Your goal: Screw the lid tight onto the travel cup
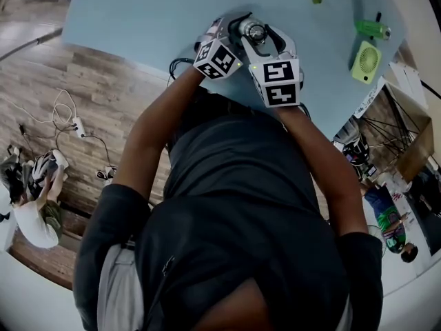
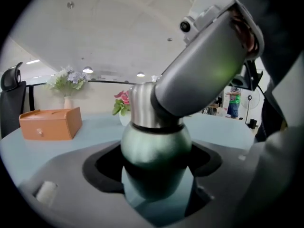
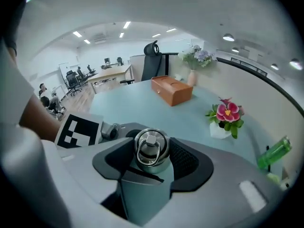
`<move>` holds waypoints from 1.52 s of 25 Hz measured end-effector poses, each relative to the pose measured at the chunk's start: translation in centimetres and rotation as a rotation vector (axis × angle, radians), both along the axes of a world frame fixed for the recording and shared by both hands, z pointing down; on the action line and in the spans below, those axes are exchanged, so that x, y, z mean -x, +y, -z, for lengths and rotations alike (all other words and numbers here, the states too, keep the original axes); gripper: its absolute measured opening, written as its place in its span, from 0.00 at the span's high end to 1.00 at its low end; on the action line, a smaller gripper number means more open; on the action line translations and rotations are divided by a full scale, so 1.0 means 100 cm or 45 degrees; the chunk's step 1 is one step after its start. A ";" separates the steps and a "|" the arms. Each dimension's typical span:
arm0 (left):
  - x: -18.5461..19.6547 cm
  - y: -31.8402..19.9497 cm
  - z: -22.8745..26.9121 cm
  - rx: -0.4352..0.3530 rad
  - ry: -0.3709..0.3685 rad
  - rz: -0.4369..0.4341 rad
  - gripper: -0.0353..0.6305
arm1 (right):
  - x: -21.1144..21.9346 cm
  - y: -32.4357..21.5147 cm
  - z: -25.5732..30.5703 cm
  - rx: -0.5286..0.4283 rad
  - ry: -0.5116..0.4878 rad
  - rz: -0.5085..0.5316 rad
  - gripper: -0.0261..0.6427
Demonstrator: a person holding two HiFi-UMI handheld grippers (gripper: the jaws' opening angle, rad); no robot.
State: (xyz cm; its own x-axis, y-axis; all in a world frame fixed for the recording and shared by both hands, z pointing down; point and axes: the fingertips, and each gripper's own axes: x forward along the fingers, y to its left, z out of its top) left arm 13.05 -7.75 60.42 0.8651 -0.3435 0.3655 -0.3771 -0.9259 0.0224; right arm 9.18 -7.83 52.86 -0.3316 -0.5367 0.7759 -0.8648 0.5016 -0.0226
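The travel cup stands at the near edge of the light blue table (image 1: pixel 138 19), close to my body. Its dark green body (image 2: pixel 154 148) fills the gap of my left gripper (image 2: pixel 154 177), which is shut on it low down. On top sits the steel lid (image 3: pixel 151 148) with a ring handle. My right gripper (image 3: pixel 149 167) comes down from above and is shut on the lid, one dark pad against each side. In the left gripper view a grey jaw of the right gripper crosses the lid (image 2: pixel 145 106). Both marker cubes (image 1: pixel 217 59) (image 1: pixel 277 81) show in the head view.
A pink flower in a white pot (image 3: pixel 227 115) and a green bottle (image 3: pixel 274 152) stand to the right, near a small green fan (image 1: pixel 366 61). Farther back are an orange box (image 3: pixel 172 90) and a flower vase (image 3: pixel 195 61). Cables lie on the wooden floor (image 1: pixel 62 116).
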 end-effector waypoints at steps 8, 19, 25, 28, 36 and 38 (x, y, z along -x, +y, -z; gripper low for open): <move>-0.001 0.001 -0.001 0.003 -0.002 -0.005 0.30 | 0.000 0.000 -0.001 0.000 0.005 0.014 0.61; -0.002 -0.001 -0.001 0.002 0.000 -0.003 0.30 | 0.015 0.023 0.023 0.045 0.205 1.128 0.57; -0.003 0.001 -0.002 0.005 -0.001 0.000 0.30 | -0.002 0.028 0.004 -0.059 0.757 2.099 0.57; -0.004 -0.001 -0.001 0.004 -0.001 -0.001 0.30 | -0.006 0.022 -0.009 -0.061 0.860 2.272 0.58; -0.002 0.001 -0.001 0.001 0.002 -0.004 0.30 | 0.004 0.024 -0.012 0.021 0.590 1.888 0.60; -0.002 0.001 -0.001 0.003 0.001 -0.008 0.30 | 0.006 0.022 -0.012 0.015 0.503 1.651 0.60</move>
State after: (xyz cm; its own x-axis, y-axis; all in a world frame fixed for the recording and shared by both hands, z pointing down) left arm 13.30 -7.65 60.53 0.8675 -0.3369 0.3659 -0.3710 -0.9283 0.0247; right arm 8.59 -5.65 54.04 -0.3452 -0.0035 0.9385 0.2769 0.9551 0.1054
